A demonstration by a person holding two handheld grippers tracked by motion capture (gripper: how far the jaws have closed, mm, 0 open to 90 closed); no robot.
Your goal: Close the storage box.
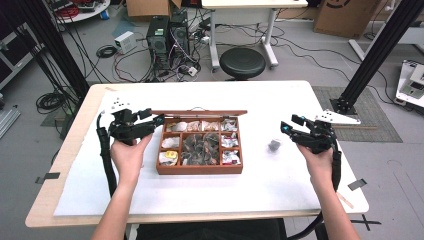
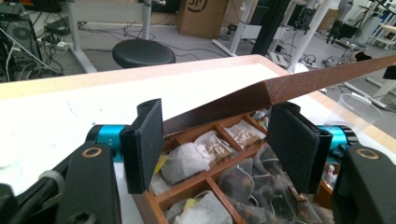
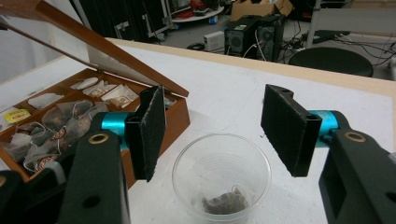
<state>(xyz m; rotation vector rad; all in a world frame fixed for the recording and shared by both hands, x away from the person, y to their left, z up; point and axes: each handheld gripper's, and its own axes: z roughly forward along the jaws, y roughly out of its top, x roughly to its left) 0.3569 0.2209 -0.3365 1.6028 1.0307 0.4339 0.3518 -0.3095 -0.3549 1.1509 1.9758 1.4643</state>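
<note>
A wooden tea box (image 1: pixel 200 169) sits in the middle of the bench (image 1: pixel 280 185). It is the landmark here. Its lid (image 2: pixel 280 91) is up and leans back. Inside are small parts full of tea bags (image 1: pixel 201 148).

The left tongs (image 1: pixel 156 119) are at the box's left far corner, near the lid's edge. Their jaws are wide open and hold nothing. In the left gripper view the lid's edge runs between the two jaws, above the tea bags.

The right tongs (image 1: pixel 284 126) are well to the right of the box. They are open too and hold nothing. A clear cup (image 3: pixel 221 176) stands on the bench just right of the box, below these jaws. One tea bag (image 3: pixel 224 204) lies in the bottom of the cup.

What could go wrong? The lid only leans, so a bump from the left tongs may make it drop shut. If it drops, it may slam and shake the box. If the tongs pinch the lid badly, it may slip out.

The cup looks thin and light. A knock from the right tongs may tip it over, and the tea bag may fall out. A hard squeeze may bend the cup.
</note>
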